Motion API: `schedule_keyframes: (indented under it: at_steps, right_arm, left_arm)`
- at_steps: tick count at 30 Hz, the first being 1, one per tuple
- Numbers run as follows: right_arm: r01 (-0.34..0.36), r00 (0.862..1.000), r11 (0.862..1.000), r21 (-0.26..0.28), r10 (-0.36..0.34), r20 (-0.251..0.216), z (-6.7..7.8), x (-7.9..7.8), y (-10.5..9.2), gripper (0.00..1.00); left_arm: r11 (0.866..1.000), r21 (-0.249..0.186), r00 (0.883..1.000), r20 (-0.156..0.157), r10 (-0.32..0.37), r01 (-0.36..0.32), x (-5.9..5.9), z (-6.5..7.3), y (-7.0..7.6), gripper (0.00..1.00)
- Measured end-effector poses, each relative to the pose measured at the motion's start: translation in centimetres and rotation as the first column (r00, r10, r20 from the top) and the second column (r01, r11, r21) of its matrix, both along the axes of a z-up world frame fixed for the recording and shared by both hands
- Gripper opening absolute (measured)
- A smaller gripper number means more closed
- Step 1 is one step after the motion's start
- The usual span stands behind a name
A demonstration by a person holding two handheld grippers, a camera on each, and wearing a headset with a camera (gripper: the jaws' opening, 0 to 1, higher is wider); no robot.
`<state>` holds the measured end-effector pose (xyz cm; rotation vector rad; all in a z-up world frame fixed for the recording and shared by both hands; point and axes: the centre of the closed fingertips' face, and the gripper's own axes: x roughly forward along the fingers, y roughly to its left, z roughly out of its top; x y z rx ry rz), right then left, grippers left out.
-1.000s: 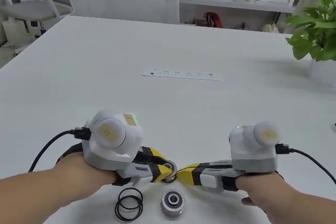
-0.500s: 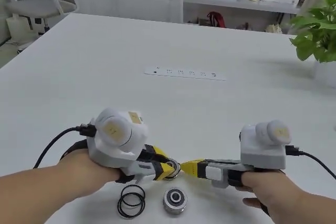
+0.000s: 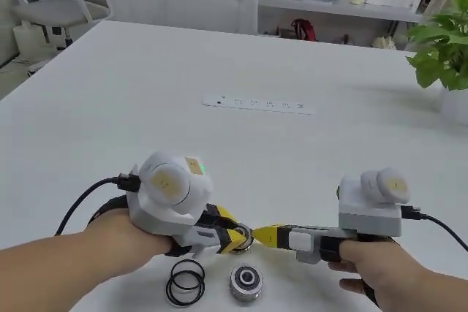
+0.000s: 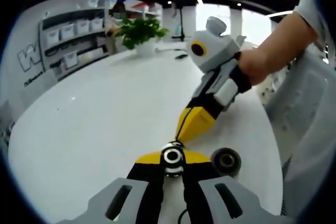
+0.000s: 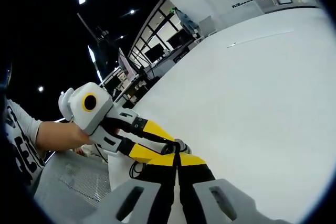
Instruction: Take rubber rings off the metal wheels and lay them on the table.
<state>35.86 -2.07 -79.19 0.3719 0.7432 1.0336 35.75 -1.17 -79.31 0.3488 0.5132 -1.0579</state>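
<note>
My left gripper point(image 3: 235, 240) is shut on a small metal wheel point(image 3: 245, 236), held just above the table; the same wheel point(image 4: 172, 157) sits between its yellow jaw tips in the left gripper view. My right gripper point(image 3: 258, 236) comes in from the right, shut, with its tips touching that wheel's rim point(image 5: 179, 145). Whether they pinch a ring I cannot tell. Two or three black rubber rings point(image 3: 183, 280) lie overlapped on the table near me. A second metal wheel point(image 3: 246, 281) lies beside them, also visible as wheel point(image 4: 226, 160).
A white power strip point(image 3: 259, 104) lies mid-table. A potted plant point(image 3: 442, 45) stands at the far right edge. Chairs point(image 3: 208, 9) and a shelf with containers are beyond the table's far side. Black cables point(image 3: 84, 206) trail from both grippers.
Both grippers stay tip to tip at the held wheel. The right hand has drifted slightly to the right; the head camera has shifted a little.
</note>
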Motion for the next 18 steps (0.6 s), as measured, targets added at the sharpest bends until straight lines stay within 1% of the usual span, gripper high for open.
schedule_keyframes:
  at_steps: [11, 18]
  right_arm:
    - [-0.009, 1.0, 1.0, 0.015, 0.009, -0.012, 0.29, -0.24, 0.35, 0.0]
    - [-0.03, 1.0, 0.999, 0.022, 0.03, 0.003, 0.66, -0.49, 0.93, 0.0]
  left_arm:
    - [1.0, -0.004, 1.0, 0.002, -0.005, 0.005, 0.03, -0.04, 0.01, 0.12]
    - [1.0, -0.007, 1.0, 0.003, -0.005, 0.005, 0.02, -0.01, 0.0, 0.12]
